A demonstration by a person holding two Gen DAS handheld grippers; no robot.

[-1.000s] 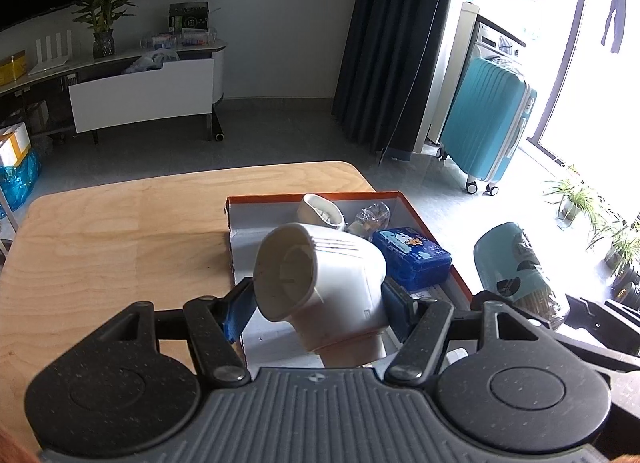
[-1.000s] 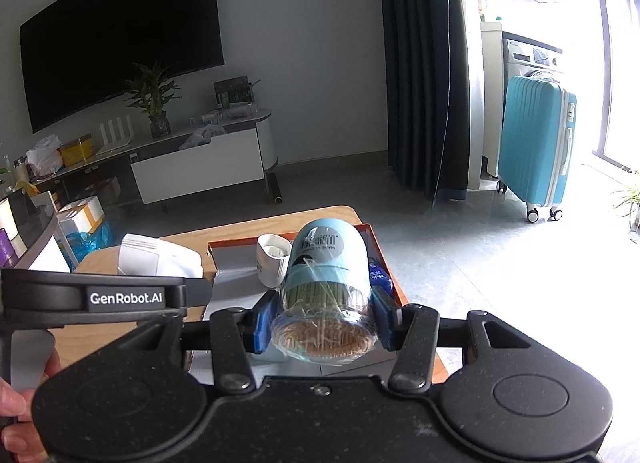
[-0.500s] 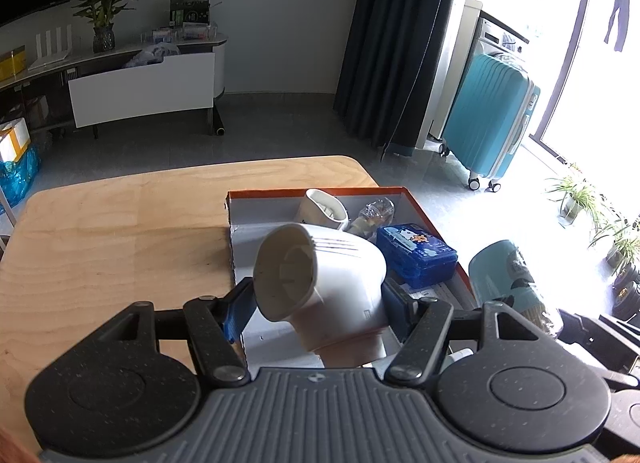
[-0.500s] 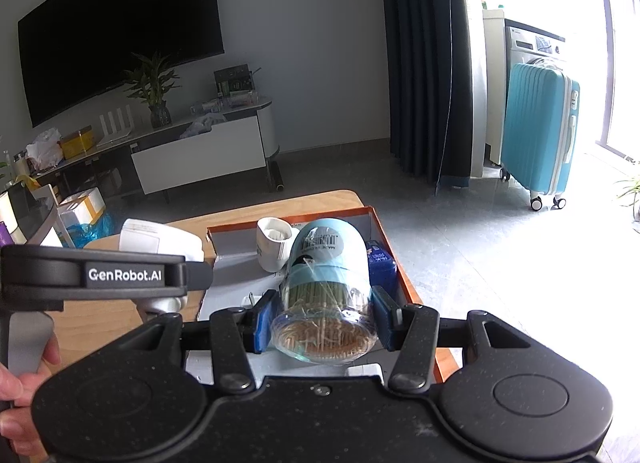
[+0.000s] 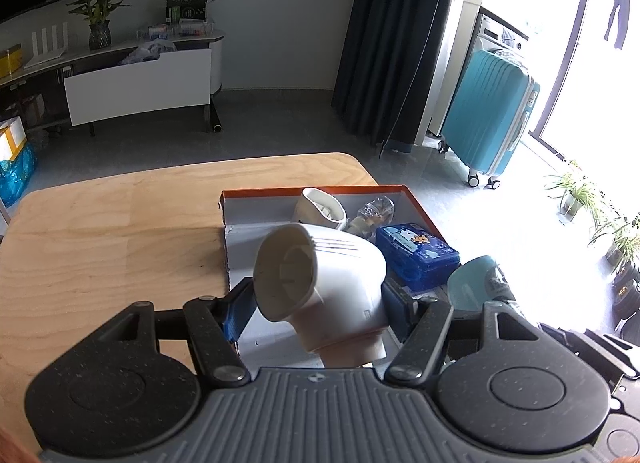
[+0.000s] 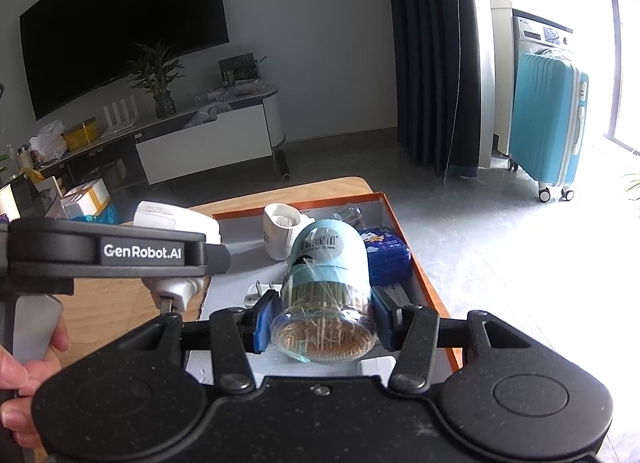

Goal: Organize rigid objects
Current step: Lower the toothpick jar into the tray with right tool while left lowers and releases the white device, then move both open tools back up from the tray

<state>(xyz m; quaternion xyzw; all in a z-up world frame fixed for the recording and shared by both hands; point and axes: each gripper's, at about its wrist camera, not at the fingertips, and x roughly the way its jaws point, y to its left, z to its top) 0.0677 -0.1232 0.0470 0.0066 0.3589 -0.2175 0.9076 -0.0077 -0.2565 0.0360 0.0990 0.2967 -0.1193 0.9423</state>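
My left gripper is shut on a white hair dryer, held above the left part of an orange-rimmed box on the wooden table. My right gripper is shut on a clear toothpick jar with a light-blue lid, over the same box. Inside the box lie a white mug, a blue case and a clear wrapped packet. In the right wrist view the hair dryer and the left gripper's body show at the left, with a person's hand on the handle.
The box sits at the table's far right corner, close to the edge. White plugs lie on the box floor. Beyond the table are a teal suitcase, a dark curtain, a TV bench and potted plants on the floor.
Both views have tilted down slightly, so the box and table sit a little lower in the frames. Both grips are unchanged.
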